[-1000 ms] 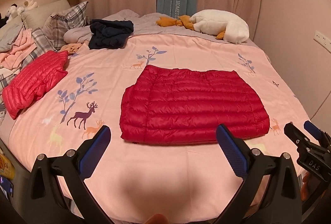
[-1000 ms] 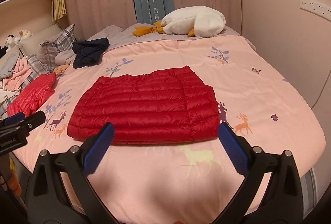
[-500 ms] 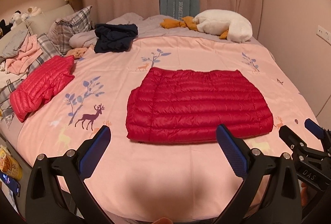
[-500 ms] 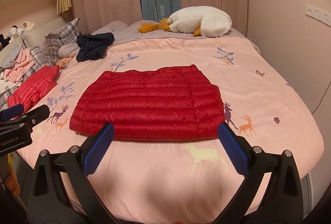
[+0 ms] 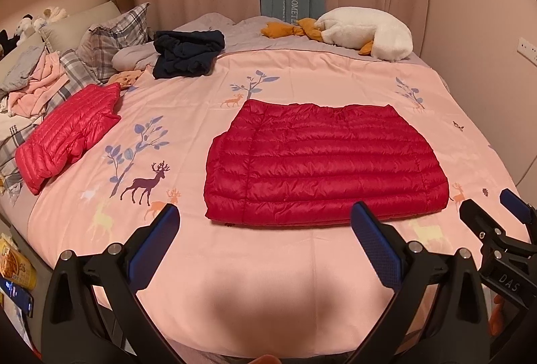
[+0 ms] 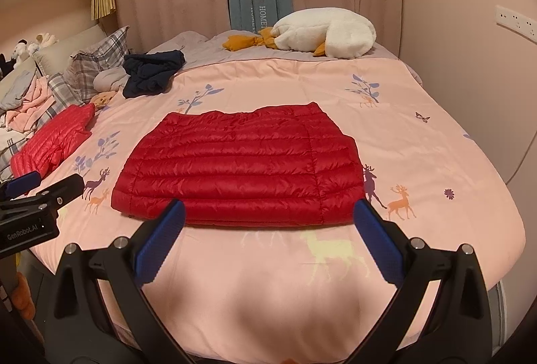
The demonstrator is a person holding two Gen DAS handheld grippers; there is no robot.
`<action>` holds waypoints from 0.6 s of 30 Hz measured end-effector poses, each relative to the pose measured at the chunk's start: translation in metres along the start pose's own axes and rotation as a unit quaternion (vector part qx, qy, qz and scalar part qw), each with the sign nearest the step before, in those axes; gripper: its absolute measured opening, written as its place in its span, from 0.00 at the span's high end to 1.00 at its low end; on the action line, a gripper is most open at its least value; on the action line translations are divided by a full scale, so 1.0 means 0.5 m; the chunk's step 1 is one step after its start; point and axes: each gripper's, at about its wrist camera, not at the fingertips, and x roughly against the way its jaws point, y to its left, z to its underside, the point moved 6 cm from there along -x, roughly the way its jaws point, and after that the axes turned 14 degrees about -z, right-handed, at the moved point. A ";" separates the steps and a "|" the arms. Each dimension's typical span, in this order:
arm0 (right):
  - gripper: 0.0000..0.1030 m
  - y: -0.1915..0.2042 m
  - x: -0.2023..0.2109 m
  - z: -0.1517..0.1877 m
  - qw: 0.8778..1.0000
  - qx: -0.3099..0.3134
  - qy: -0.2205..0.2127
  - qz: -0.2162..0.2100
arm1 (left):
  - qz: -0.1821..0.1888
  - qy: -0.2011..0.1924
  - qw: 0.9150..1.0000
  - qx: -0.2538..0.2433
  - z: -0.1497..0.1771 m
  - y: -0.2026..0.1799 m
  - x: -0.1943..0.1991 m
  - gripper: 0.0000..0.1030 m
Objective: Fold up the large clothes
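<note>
Lying folded flat mid-bed on the pink duvet (image 5: 268, 263): dark red down jacket (image 5: 322, 162). Hovering apart at the near edge, left gripper (image 5: 265, 229) and right gripper (image 6: 268, 223), both gaping wide, holding nothing, touching nothing.

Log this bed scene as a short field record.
surface: pink deer-print bedspread
main garment: red down jacket, folded flat, centre
second garment: pinkish-red down jacket, folded, left side
unfolded: dark navy garment, crumpled near the pillows
left gripper: jaws open, empty
right gripper: jaws open, empty
</note>
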 end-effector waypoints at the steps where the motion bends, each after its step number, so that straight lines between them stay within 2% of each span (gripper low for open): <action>1: 0.02 0.000 -0.001 0.000 1.000 0.000 0.001 0.000 | 0.000 -0.001 1.000 0.000 0.000 0.000 0.000 0.01; 18: 0.02 0.005 -0.008 0.008 1.000 -0.001 0.008 -0.002 | -0.017 -0.005 1.000 -0.015 0.003 -0.001 -0.004 0.01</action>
